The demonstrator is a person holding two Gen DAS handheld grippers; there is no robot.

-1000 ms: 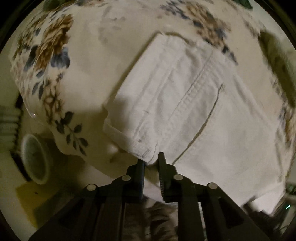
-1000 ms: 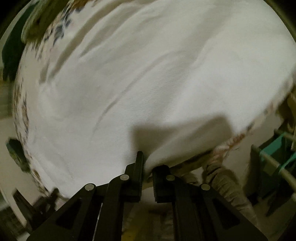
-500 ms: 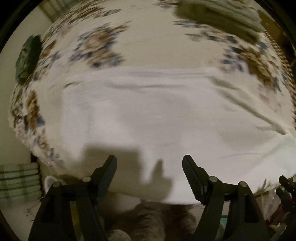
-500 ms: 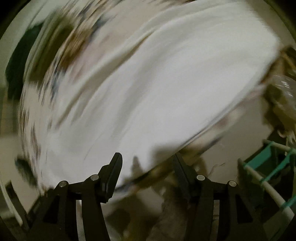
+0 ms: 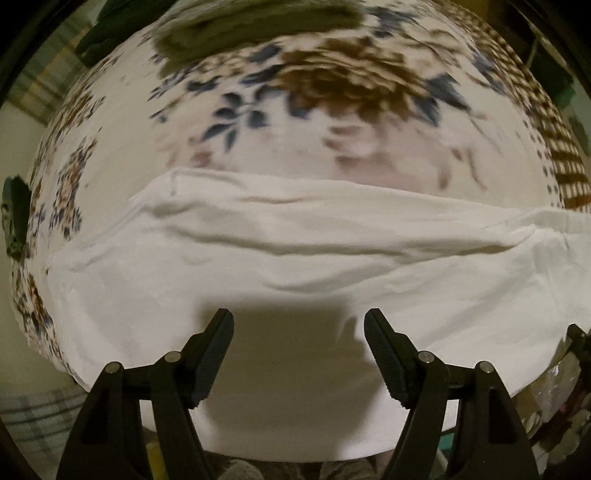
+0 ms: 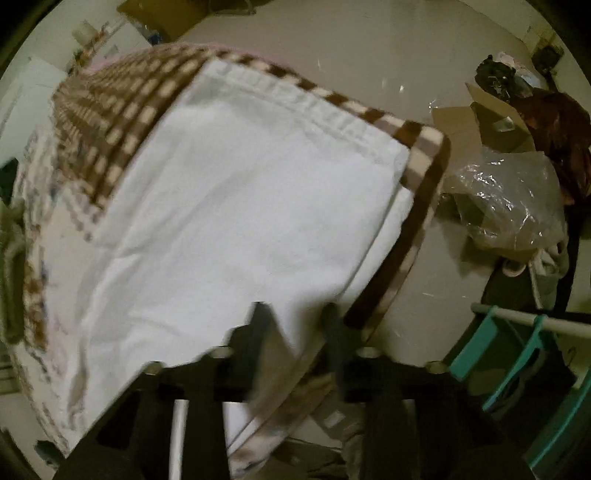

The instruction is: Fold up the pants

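Note:
The white pants (image 5: pixel 295 266) lie flat across a floral bedspread (image 5: pixel 258 147), with a long fold ridge running left to right. My left gripper (image 5: pixel 298 325) is open and empty, held just above the near part of the pants. In the right wrist view the pants (image 6: pixel 240 206) end at a stitched hem near the corner of a brown checked blanket (image 6: pixel 122 110). My right gripper (image 6: pixel 295 314) is open, blurred, with its fingers on either side of the pants' near edge, gripping nothing.
An olive-green garment (image 5: pixel 251 26) lies at the far side of the bed. Beside the bed's corner are a crumpled clear plastic bag (image 6: pixel 509 199), cardboard boxes (image 6: pixel 480 122) and a teal rack (image 6: pixel 524 350) on the floor.
Both grippers were shut on the pants' edge a second ago; both have opened and let go. The left camera has moved in lower over the laid-out pants; the right has swung toward the hem end.

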